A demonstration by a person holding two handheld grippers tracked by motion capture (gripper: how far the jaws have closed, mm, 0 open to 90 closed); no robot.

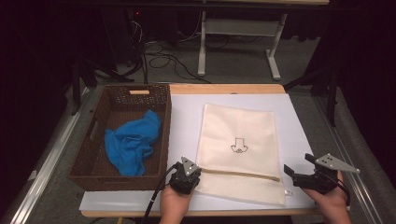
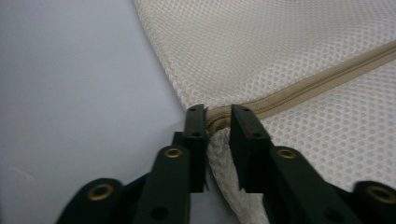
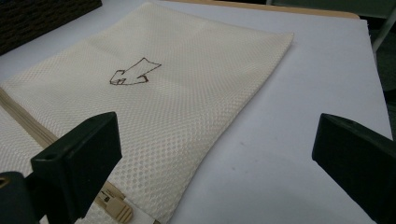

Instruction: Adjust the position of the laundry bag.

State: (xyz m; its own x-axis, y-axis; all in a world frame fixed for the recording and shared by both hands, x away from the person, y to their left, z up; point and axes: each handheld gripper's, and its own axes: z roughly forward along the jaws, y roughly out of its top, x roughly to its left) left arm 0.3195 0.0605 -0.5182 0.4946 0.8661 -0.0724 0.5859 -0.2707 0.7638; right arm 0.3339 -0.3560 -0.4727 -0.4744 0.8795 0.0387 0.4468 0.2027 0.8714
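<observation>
White paper covers the bench (image 1: pixel 187 116). The left gripper (image 2: pixel 218 122) fingers pinch the mesh laundry bag (image 1: pixel 238 140) at its zipper (image 1: pixel 240 174) end; the right gripper (image 1: pixel 299 169) fingers are wide open. The bag is zipped, and the blue cloth (image 1: pixel 132 142) waits in the basket (image 1: pixel 84 172).

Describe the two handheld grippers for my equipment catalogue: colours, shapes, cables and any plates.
The left gripper and the right gripper are both black, each with two flat, blocky jaws. Brass-coloured rivets dot the left gripper's jaw arms. Each gripper carries a grey three-cornered plate with small holes on top. A black cable trails from the left gripper. No sleeves show on the forearms.
</observation>
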